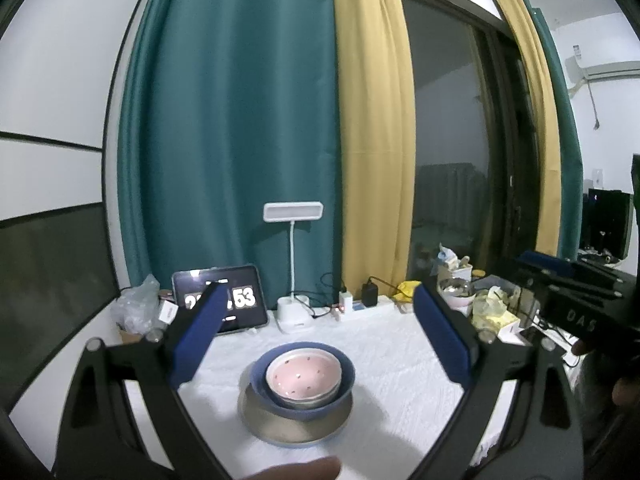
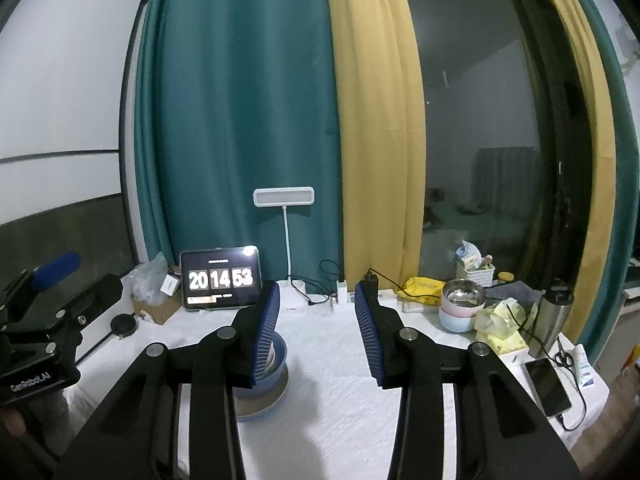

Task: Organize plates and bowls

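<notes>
A pink speckled bowl (image 1: 303, 376) sits inside a blue bowl (image 1: 347, 372), which stands on a grey plate (image 1: 280, 426) in the middle of the white table (image 1: 400, 360). My left gripper (image 1: 316, 328) is open and empty, held above and in front of this stack. In the right wrist view the stack shows as the blue bowl (image 2: 280, 364) on the plate (image 2: 264, 404), partly hidden by my left finger pad (image 2: 266, 332). My right gripper (image 2: 316, 332) is open and empty, to the right of the stack.
A tablet clock (image 2: 219, 279), a white desk lamp (image 2: 284, 200), chargers and cables line the back edge. Stacked bowls (image 2: 462, 304), tissues, a steel flask (image 2: 554, 316), a phone (image 2: 547, 386) and scissors crowd the right side. A box and bag (image 2: 150, 292) sit back left.
</notes>
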The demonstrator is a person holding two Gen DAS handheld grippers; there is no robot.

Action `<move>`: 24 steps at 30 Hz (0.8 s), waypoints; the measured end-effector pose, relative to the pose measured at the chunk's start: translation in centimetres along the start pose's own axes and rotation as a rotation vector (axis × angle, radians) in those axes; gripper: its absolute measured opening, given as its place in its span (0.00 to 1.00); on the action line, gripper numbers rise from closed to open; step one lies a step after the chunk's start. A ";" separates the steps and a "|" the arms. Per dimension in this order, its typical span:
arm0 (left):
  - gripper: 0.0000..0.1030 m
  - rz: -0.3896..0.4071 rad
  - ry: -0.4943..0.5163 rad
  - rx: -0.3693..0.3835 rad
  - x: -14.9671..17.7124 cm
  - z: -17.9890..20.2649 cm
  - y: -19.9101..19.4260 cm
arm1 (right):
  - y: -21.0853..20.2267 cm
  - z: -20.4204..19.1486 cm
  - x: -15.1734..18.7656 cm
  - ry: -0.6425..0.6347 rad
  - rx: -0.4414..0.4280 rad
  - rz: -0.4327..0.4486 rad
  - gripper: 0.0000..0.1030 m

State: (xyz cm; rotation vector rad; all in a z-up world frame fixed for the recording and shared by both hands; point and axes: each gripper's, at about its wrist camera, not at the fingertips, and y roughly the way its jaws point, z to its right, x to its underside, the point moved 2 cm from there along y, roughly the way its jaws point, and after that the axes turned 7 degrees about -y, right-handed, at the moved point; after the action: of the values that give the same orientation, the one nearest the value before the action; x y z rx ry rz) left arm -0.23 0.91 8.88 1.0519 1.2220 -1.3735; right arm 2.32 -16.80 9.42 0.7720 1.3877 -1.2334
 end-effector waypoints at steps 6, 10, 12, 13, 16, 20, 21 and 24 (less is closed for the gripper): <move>0.92 0.009 -0.008 -0.002 -0.2 -0.2 -0.6 | -0.4 0.0 -0.1 0.004 0.003 0.003 0.40; 0.92 0.008 -0.010 -0.001 -0.1 -0.3 -0.7 | -0.5 0.0 -0.3 0.003 0.004 0.007 0.40; 0.92 0.007 -0.011 -0.003 -0.1 -0.2 -0.8 | -0.4 0.0 -0.2 0.004 0.004 0.007 0.41; 0.92 0.007 -0.012 -0.005 -0.1 -0.2 -0.8 | -0.4 -0.1 -0.2 0.004 0.004 0.006 0.41; 0.92 0.001 -0.015 -0.008 0.1 -0.2 -0.8 | -0.4 0.0 -0.2 0.007 0.002 0.004 0.41; 0.92 -0.005 -0.014 -0.009 0.2 -0.1 -0.7 | -0.3 0.0 -0.1 0.011 0.000 -0.001 0.41; 0.92 -0.006 -0.014 -0.010 0.2 -0.1 -0.7 | -0.3 0.0 -0.1 0.011 0.000 -0.001 0.41; 0.92 -0.009 -0.016 -0.012 0.3 -0.1 -0.7 | -0.3 -0.1 -0.1 0.011 -0.001 -0.003 0.41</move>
State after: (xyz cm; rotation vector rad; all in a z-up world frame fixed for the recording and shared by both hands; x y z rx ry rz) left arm -0.95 1.03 8.70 1.0266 1.2236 -1.3776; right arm 2.09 -16.80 9.60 0.7772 1.3987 -1.2330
